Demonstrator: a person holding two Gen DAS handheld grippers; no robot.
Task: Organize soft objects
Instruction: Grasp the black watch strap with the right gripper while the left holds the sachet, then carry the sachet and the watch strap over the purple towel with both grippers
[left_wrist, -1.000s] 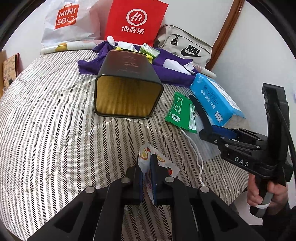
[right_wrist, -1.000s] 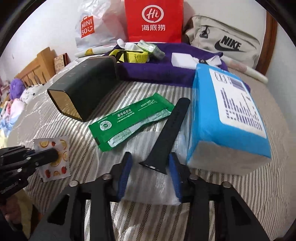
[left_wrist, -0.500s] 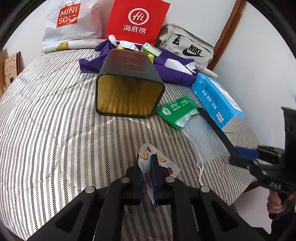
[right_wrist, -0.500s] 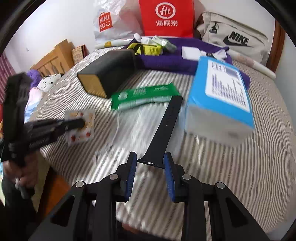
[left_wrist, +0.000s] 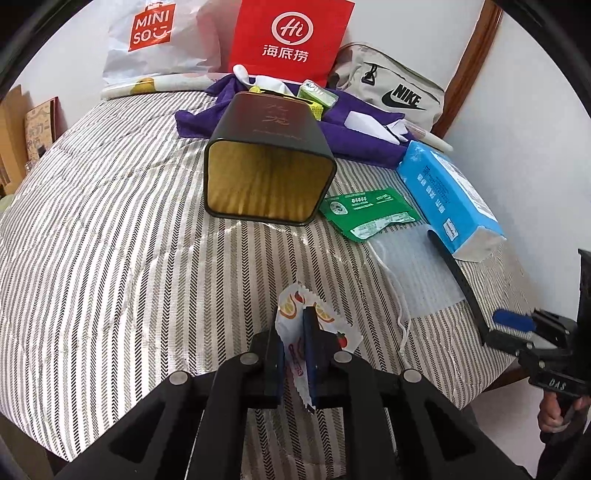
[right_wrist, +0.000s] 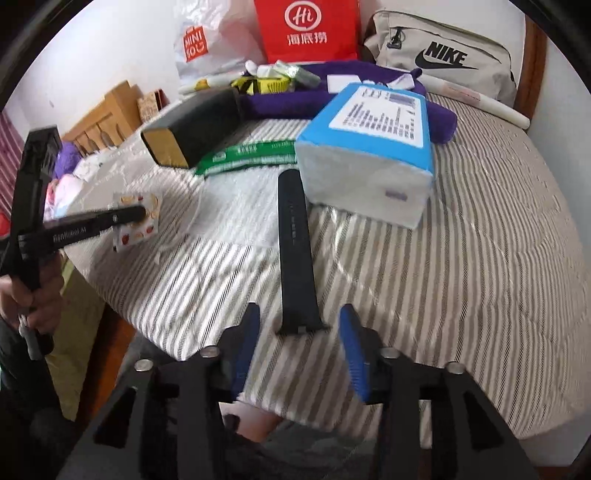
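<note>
A small fruit-print packet (left_wrist: 290, 306) stands on edge over the striped bed cover (left_wrist: 110, 240). My left gripper (left_wrist: 293, 321) still pinches it, though its jaws are starting to open. A black watch strap (right_wrist: 293, 236) lies flat on the cover, its far end beside the blue tissue pack (right_wrist: 373, 147). My right gripper (right_wrist: 300, 314) sits at the strap's near end with its jaws opening. Both blue pads (right_wrist: 352, 354) stand clear of the strap. In the left wrist view the right gripper (left_wrist: 498, 328) is at the bed's right edge by the strap (left_wrist: 461, 280).
A black tin (left_wrist: 266, 162) with a gold inside lies on its side, mouth facing me. A green sachet (left_wrist: 369, 214) and a clear bubble bag (left_wrist: 417, 273) lie beside it. A purple cloth (left_wrist: 351, 136), shopping bags and a Nike pouch (left_wrist: 391, 92) line the back.
The right gripper pulled the strap back toward the bed's near edge, then spread its jaws off it. The left gripper stayed put with the packet.
</note>
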